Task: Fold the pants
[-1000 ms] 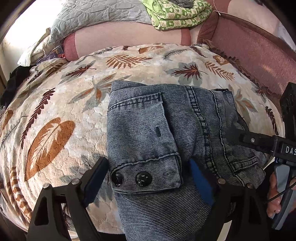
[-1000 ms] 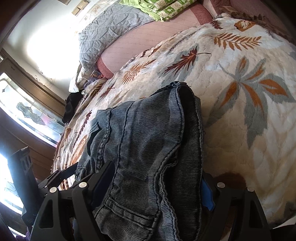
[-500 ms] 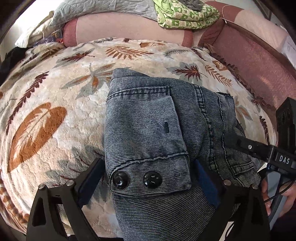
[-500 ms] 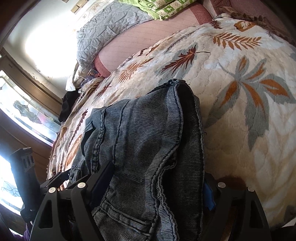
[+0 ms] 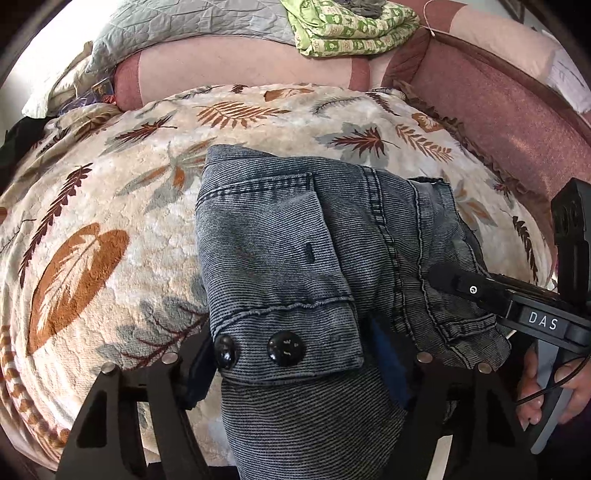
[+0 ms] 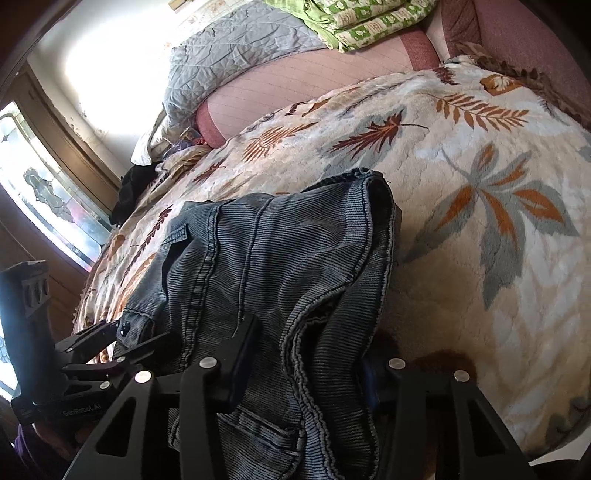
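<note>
Folded pants (image 5: 295, 266) of blue-grey ribbed denim, lying on a leaf-patterned blanket (image 5: 110, 229) spread over the bed, at the near edge. Pocket flap with two black buttons (image 5: 286, 348) uppermost in the left wrist view, just ahead of the left gripper (image 5: 295, 369). Left gripper fingers (image 5: 199, 365) straddling the near end of the pants, one finger at each side of the button flap, closing at this moment; firm pad contact not confirmable, left pad touching or just beside the flap edge. Right gripper (image 6: 306, 365) astride the thick folded edge of the pants (image 6: 280, 266), fingers (image 6: 240, 354) closing, left pad lying against the fabric, right pad mostly hidden behind the fold; grip not confirmable. Right gripper (image 5: 480, 291) also visible in the left wrist view at the right side of the pants, a hand (image 5: 546, 387) on its handle. Left gripper (image 6: 110, 343) visible at the left in the right wrist view. Grey quilt (image 5: 192, 22) and green patterned bedding (image 5: 351, 29) at the far end of the bed, well apart from the pants. Window (image 6: 44, 195) at the left in the right wrist view.
</note>
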Available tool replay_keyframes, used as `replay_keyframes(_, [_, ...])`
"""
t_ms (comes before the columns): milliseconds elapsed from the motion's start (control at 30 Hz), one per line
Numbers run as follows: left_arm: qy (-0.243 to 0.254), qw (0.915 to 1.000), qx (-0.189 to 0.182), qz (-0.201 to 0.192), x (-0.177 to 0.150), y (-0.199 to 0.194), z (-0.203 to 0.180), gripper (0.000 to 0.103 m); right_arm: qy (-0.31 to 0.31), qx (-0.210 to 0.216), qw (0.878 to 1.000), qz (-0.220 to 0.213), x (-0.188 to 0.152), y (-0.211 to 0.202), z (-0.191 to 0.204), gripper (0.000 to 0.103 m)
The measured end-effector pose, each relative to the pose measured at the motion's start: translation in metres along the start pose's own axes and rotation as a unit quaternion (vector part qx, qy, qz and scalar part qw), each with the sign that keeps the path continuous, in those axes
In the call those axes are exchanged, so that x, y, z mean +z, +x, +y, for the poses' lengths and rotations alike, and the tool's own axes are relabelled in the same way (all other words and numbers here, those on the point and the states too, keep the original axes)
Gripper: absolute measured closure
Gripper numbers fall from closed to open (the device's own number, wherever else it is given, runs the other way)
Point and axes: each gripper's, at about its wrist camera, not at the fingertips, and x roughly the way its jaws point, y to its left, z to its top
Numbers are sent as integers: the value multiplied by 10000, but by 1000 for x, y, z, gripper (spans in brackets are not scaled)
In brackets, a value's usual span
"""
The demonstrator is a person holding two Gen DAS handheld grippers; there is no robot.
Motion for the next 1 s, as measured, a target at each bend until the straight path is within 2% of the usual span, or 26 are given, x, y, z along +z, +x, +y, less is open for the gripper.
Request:
replay_keyframes(100, [-318,9993,0,173,1,8,7,16,-7,-12,10000,-9,-1,0,0,51])
replay_keyframes(200, [-607,9973,-217,344,4,13,15,15,168,61,9998,24,-2,1,-5,48])
replay_keyframes(267, [-485,9981,-148,356,6,11,10,17,293,133,9995,37,-1,2,-9,47])
replay_keyframes(333, [-404,9987,-97,302,5,8,6,27,272,139,9995,42,-1,1,-7,49])
replay_keyframes(367, [-351,9990,-63,253,4,6,4,30,219,124,9997,7,-1,-1,-5,53])
replay_keyframes(433, [-303,9994,29,162,4,0,1,45,-22,84,9998,-168,-2,-8,5,61])
replay_keyframes(533, [-335,9993,39,147,5,-5,2,51,-380,18,9983,-435,-5,-18,19,66])
replay_keyframes(667, [-290,9995,116,75,4,-10,0,54,-514,-117,9976,-458,-6,-18,23,67])
replay_keyframes(1000, [-322,9993,161,-42,6,-25,0,60,-743,-142,9947,-691,-8,-26,33,68])
